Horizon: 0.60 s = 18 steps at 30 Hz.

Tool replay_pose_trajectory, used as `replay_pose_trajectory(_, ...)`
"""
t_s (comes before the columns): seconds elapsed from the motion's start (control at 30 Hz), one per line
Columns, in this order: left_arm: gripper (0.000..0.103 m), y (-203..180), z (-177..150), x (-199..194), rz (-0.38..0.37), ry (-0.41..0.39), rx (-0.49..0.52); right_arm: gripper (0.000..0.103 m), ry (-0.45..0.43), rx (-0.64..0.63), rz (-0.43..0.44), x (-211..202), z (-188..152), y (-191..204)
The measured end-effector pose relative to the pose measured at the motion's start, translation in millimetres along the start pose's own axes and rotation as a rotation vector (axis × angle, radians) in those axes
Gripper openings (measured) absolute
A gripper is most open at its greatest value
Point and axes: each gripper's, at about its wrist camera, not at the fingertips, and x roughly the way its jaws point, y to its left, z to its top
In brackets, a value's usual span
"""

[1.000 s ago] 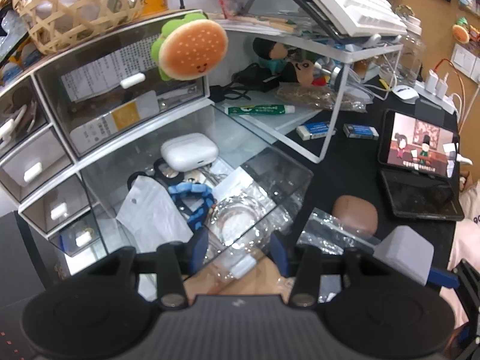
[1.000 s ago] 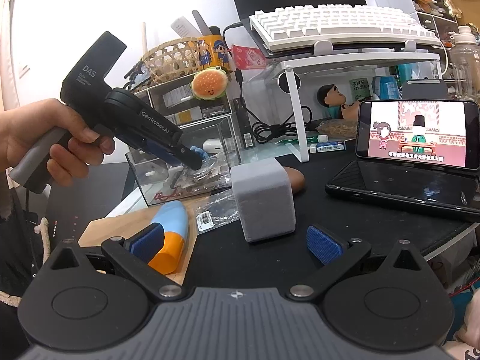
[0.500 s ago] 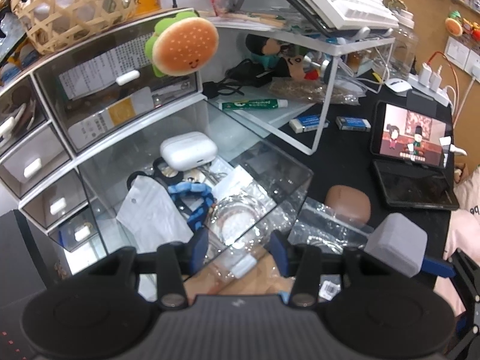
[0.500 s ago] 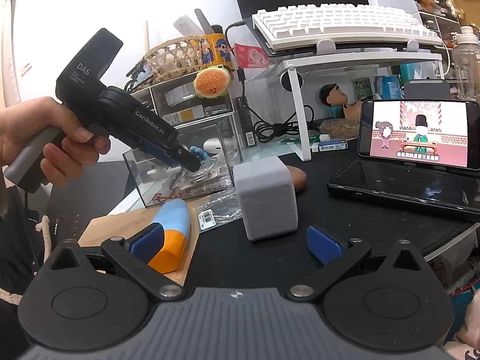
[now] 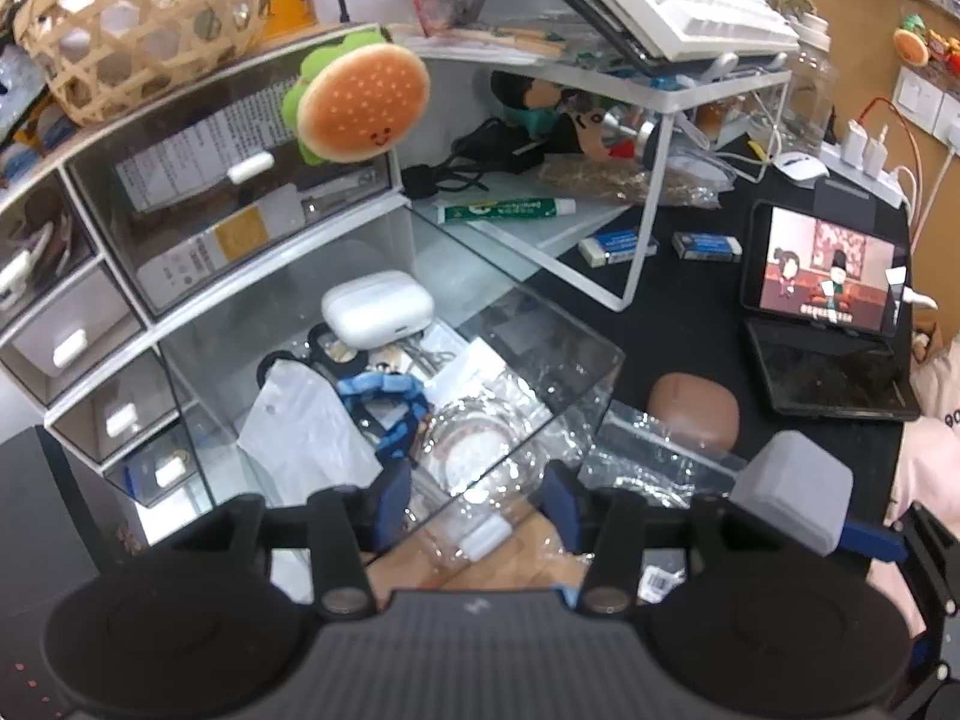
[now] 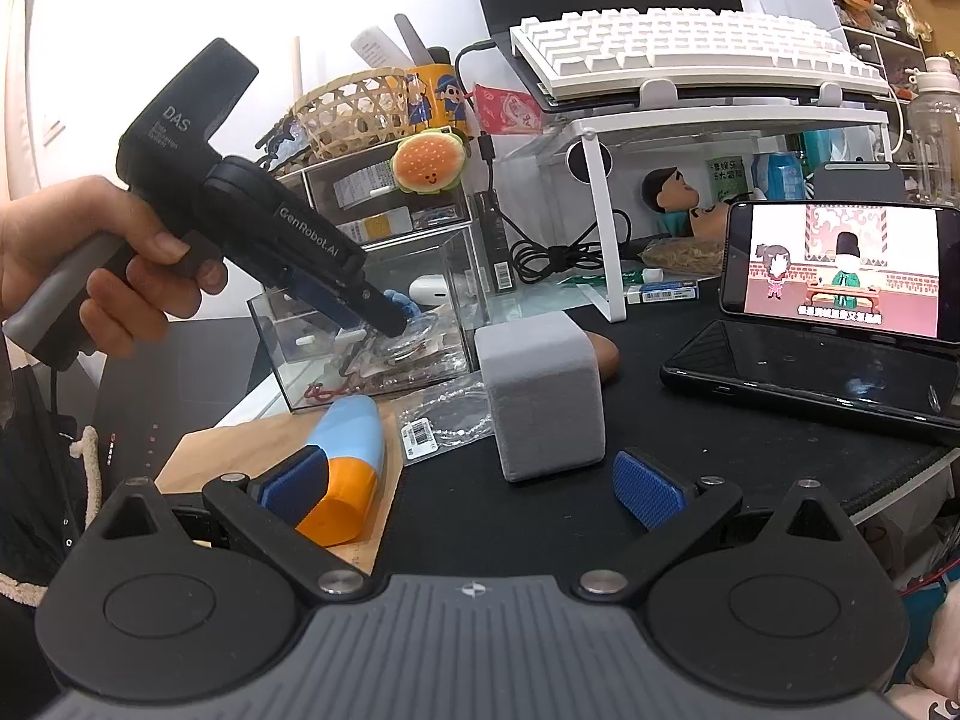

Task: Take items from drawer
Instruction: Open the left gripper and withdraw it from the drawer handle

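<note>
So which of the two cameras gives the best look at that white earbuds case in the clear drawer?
The left wrist view: it looks down into the clear plastic drawer, showing the whole white rounded earbuds case lying on top of the clutter. The right wrist view catches only a small white part of it through the drawer's wall.

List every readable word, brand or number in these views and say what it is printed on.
"DAS": rear housing of the left gripper, with smaller lines under it too small to read.
"GenRobot.AI": side of that gripper's body.
Too small or blurred: phone subtitles, barcode tag, green tube, drawer unit papers, erasers.
</note>
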Motion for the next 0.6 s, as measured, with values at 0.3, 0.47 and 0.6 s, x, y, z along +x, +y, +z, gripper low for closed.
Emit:
replay_pose_trajectory(0.3, 0.053, -1, 1, -27, -0.029, -0.045, -0.014, 0.103, -0.004, -0.013, -0.013, -2, -1, 4)
replay_pose_trajectory(0.47, 0.053, 4, -4, -42, -0.024, -0.064, -0.023, 0.103, -0.006, -0.021, -0.021, -3, -1, 6)
replay_pose_trajectory(0.6, 0.053, 12, -10, -52, -0.024, -0.076, -0.056, 0.103, -0.021, -0.012, -0.038, -6, 1, 6)
